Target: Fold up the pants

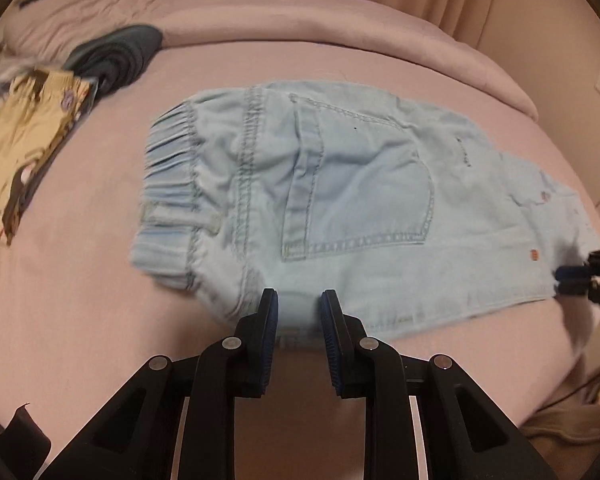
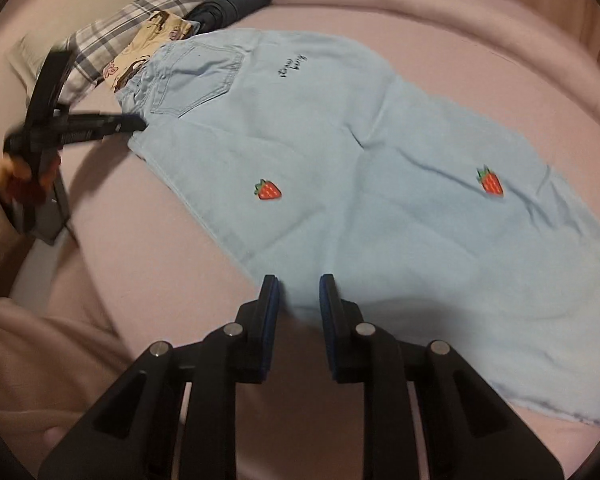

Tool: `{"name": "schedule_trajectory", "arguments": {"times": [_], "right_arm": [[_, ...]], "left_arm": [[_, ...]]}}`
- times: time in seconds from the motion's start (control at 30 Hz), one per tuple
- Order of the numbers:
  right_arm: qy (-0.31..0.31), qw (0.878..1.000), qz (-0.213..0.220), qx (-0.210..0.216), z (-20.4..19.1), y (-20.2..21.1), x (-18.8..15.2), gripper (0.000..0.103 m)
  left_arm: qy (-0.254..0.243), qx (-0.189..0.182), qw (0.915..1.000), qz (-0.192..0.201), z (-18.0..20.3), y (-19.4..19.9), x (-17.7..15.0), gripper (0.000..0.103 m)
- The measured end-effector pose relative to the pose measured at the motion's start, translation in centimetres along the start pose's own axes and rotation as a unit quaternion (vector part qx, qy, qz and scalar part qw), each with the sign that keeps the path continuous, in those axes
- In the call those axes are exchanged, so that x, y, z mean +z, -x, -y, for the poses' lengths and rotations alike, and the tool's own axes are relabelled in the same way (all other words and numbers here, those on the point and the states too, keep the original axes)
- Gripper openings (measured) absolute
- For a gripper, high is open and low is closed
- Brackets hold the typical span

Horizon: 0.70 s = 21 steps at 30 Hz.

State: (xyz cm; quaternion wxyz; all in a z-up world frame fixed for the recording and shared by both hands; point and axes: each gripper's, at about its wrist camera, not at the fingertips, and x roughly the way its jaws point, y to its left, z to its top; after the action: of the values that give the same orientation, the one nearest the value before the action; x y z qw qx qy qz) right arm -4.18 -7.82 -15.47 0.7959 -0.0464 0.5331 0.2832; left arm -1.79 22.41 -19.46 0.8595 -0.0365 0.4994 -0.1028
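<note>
left wrist view: the light blue denim pants with strawberry patches (image 1: 340,200) lie flat on the pink bed sheet (image 1: 80,300), long axis running left to right, waistband left. the left gripper (image 1: 299,300) stands narrowly parted at the near edge by the seat, holding nothing.

right wrist view: the right gripper (image 2: 299,286), likewise parted and empty, sits at the near leg edge, nearer the hem.

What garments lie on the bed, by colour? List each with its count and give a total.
Light blue denim pants with strawberry patches: 1
Dark grey folded garment: 1
Beige printed garment: 1
Plaid fabric, kind unclear: 1
Total: 4
</note>
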Motion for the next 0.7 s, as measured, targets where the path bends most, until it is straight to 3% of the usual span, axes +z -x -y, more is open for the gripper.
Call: {"name": "schedule_trajectory", "arguments": {"times": [0.03,0.1,0.23,0.33,0.5,0.57,0.7], "right_arm": [[-0.022,1.0,-0.005,0.021,1.0,0.6,0.7,0.023],[-0.056,0.996,0.026,0.061,2.2,2.3,2.6,0.025],[-0.129,0.982,0.096,0.101,5.5,3.3,7.4,0.043],[-0.187,0.966,0.115,0.134,8.2,1.5,11.7,0.046],[-0.267,0.946,0.06,0.174,11.7,-4.0,15.8,0.046],[-0.281,0.936,0.025,0.21,12.3,-5.9,16.2,0.046],[-0.279,0.914,-0.038,0.293,11.5,-8.6,16.4,0.038]], "left_arm": [[0.005,-0.003,1.0,-0.004,-0.7,0.2,0.1,0.024],[0.017,-0.014,0.9997,-0.003,-0.7,0.8,0.6,0.024],[0.006,-0.001,0.9985,0.055,0.4,2.8,3.1,0.025],[-0.005,-0.061,0.9943,0.087,2.6,2.9,5.4,0.025],[-0.014,-0.081,0.9936,0.077,4.7,-1.4,8.9,0.025],[-0.008,-0.09,0.9941,0.06,4.9,-3.2,9.6,0.025],[-0.034,-0.052,0.9974,0.036,5.4,-5.6,9.2,0.025]]}}
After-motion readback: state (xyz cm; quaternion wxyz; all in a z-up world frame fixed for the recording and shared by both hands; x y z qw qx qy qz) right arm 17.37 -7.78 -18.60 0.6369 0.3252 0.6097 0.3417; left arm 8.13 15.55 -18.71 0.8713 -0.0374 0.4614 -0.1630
